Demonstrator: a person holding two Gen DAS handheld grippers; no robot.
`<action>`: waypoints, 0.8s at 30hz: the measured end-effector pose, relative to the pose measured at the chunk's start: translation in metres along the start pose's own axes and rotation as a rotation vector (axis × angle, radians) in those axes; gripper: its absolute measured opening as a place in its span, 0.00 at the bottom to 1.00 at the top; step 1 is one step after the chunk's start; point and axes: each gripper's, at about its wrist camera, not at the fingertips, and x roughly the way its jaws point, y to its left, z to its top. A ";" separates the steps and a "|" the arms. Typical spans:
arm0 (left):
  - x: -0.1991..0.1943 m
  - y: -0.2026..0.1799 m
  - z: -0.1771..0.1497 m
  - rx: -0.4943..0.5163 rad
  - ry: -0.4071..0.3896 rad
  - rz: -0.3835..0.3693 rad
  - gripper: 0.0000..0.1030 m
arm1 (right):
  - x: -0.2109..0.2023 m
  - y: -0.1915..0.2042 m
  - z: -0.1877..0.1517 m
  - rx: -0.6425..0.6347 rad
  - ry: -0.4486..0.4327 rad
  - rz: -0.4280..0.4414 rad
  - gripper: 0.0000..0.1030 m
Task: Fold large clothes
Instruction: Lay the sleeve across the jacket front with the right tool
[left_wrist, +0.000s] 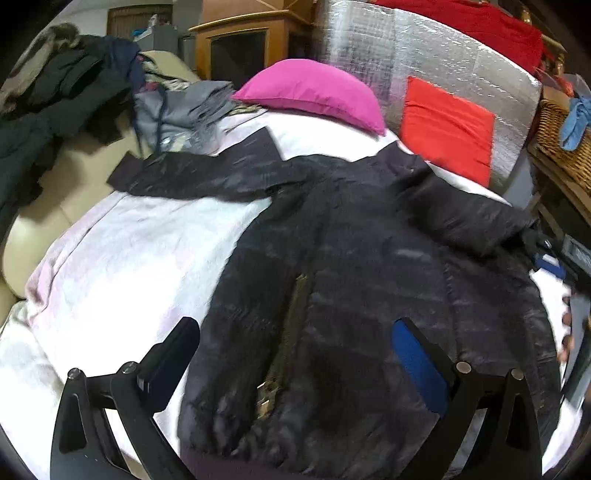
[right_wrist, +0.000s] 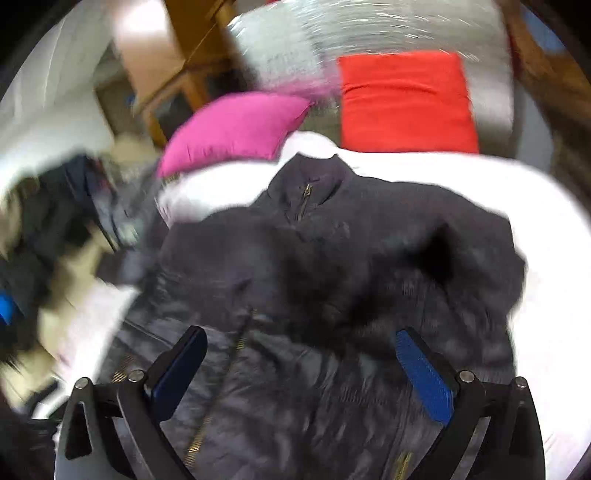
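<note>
The jacket (left_wrist: 354, 258) lies spread front-up on the white sheet (left_wrist: 129, 266) of a bed, collar (right_wrist: 306, 177) toward the pillows, zip (left_wrist: 288, 332) running down its middle. One sleeve (left_wrist: 192, 177) stretches out flat across the sheet toward the sofa (left_wrist: 74, 177); the other side is bunched near the bed's edge.

The left tool (left_wrist: 295, 354) hangs over the jacket's lower part, fingers wide apart, gripping nothing. The right tool (right_wrist: 301, 365) hangs likewise above the jacket's body, fingers spread and empty; its view is blurred.

Past the collar a pink pillow (left_wrist: 314, 92) rests on the sheet, and beside it a red cushion (left_wrist: 447, 129) leans on a silver foil panel (left_wrist: 424, 55). Dark clothes (left_wrist: 55, 99) are heaped on the sofa. A wicker basket (left_wrist: 561, 144) stands at the far side, and a wooden cabinet (left_wrist: 240, 40) behind the pillows.
</note>
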 end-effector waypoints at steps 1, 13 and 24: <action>0.001 -0.006 0.005 0.008 0.005 -0.022 1.00 | -0.008 -0.008 -0.004 0.044 -0.016 0.024 1.00; 0.112 -0.045 0.090 -0.196 0.269 -0.308 1.00 | -0.051 -0.095 -0.008 0.467 -0.062 0.266 1.00; 0.187 -0.043 0.107 -0.418 0.411 -0.361 0.42 | -0.048 -0.097 -0.017 0.470 -0.041 0.242 1.00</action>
